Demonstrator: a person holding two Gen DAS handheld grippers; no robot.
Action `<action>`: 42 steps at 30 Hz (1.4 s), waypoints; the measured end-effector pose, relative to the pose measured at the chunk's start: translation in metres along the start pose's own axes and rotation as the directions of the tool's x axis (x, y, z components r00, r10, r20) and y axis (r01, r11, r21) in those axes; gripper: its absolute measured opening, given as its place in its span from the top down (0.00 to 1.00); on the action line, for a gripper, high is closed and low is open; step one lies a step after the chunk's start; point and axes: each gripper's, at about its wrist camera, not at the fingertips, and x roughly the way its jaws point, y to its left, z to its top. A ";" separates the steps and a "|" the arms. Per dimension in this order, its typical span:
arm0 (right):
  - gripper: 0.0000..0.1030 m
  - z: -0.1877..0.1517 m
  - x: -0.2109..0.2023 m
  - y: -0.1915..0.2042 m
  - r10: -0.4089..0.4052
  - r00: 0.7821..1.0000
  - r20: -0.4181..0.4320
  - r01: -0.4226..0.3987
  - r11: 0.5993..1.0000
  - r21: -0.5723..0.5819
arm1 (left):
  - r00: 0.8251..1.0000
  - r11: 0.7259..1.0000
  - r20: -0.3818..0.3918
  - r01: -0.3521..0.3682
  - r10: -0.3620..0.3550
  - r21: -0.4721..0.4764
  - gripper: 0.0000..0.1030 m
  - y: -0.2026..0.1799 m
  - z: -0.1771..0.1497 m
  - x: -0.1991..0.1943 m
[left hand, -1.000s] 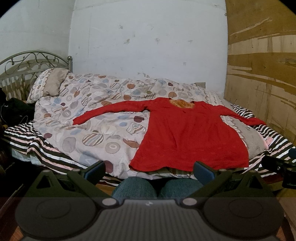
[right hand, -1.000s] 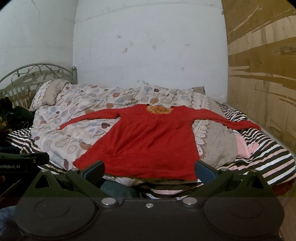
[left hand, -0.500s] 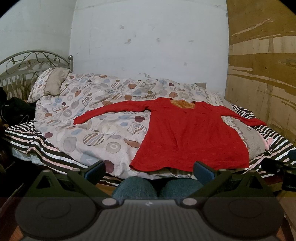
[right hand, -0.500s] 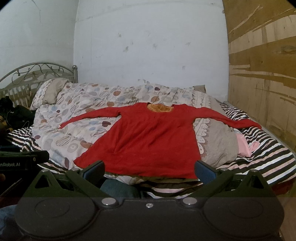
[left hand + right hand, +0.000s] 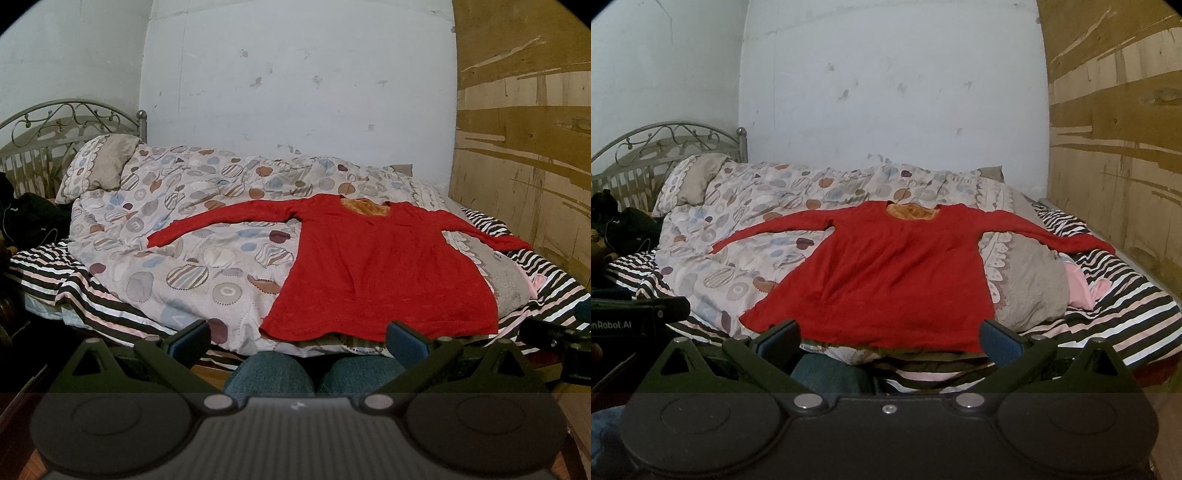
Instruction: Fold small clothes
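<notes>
Long-sleeved red knit top (image 5: 373,273), orange-lined neck: flat, sleeves spread, unfolded on spotted quilt (image 5: 177,236) over striped bedsheet (image 5: 1115,317). Left gripper (image 5: 297,338) and right gripper (image 5: 888,338): jaws spread, empty, short of hem. Partial lettering, apparently "nRobot.AI" (image 5: 611,325).

Shirt (image 5: 380,266) flat on quilt (image 5: 192,251), sleeves spread left and right, hem toward bed's near edge; quilt on striped sheet (image 5: 1126,317); pillow (image 5: 99,166) at far left before headboard (image 5: 55,125); both knees (image 5: 314,373) just before hem, between left gripper (image 5: 297,338) fingers.
</notes>
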 end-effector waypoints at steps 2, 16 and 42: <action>0.00 -0.001 0.000 0.001 0.000 1.000 -0.002 0.000 1.000 0.000 | 1.000 1.000 0.001 0.000 0.000 0.000 0.00 0.000 0.000 0.000; 0.00 0.002 0.000 -0.002 0.000 1.000 -0.005 0.000 1.000 0.000 | 1.000 1.000 -0.001 0.000 0.000 0.000 0.00 0.000 0.000 0.000; 0.00 0.015 0.026 -0.058 -0.022 1.000 0.003 0.022 0.989 0.149 | 0.997 0.998 -0.066 -0.023 0.027 0.053 0.00 0.009 0.051 0.092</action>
